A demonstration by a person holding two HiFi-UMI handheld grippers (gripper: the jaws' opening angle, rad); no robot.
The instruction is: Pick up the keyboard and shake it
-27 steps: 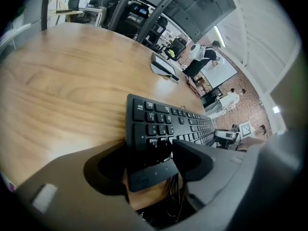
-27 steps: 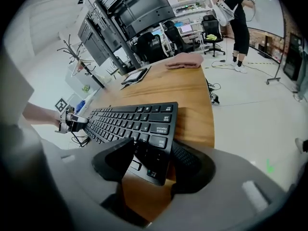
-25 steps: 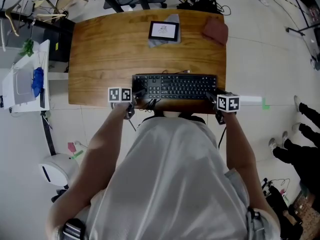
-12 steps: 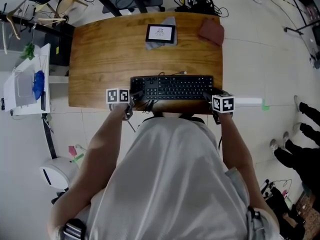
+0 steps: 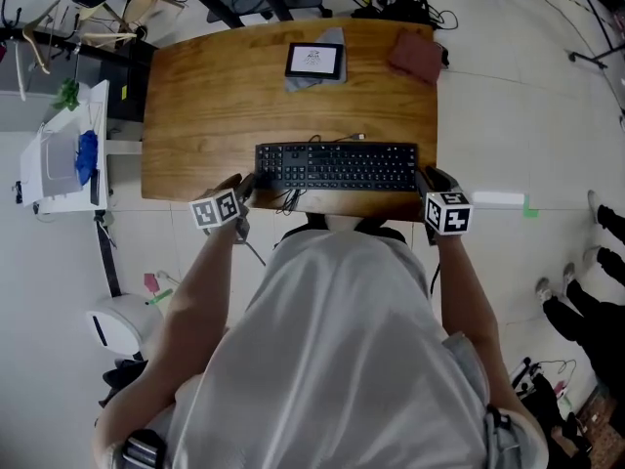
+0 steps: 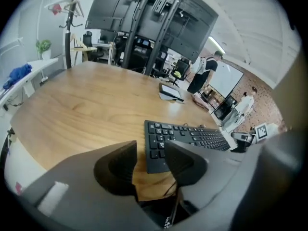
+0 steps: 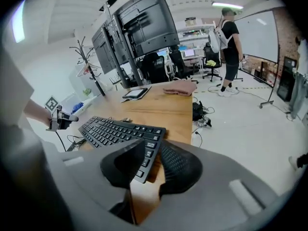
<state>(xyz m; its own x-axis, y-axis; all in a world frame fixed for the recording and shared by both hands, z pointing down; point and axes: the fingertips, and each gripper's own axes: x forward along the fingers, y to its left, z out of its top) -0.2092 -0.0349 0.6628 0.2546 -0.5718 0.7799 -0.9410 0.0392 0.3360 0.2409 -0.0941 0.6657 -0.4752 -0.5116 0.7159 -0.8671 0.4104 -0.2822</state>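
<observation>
The black keyboard (image 5: 337,166) lies flat along the near edge of the wooden table (image 5: 195,96). My left gripper (image 5: 249,186) hovers just off its left end and my right gripper (image 5: 426,180) just off its right end. In the left gripper view the keyboard's (image 6: 187,138) near-left corner shows in the gap of the left gripper (image 6: 150,148), past the tips. In the right gripper view the keyboard's (image 7: 115,129) right end shows between the right gripper's (image 7: 153,149) jaws. Both pairs of jaws have just been closing; a gap remains and the pads do not press on the keyboard.
A small tablet (image 5: 314,60) on a grey cloth and a reddish cloth (image 5: 417,55) lie at the table's far edge. A white cart (image 5: 59,159) stands to the left. Cables (image 5: 293,201) hang at the near edge. A person (image 7: 230,37) stands beyond the table.
Both grippers have drawn back from the keyboard's ends toward my body, the left one farther and tilted. The keyboard has stayed where it was on the table.
</observation>
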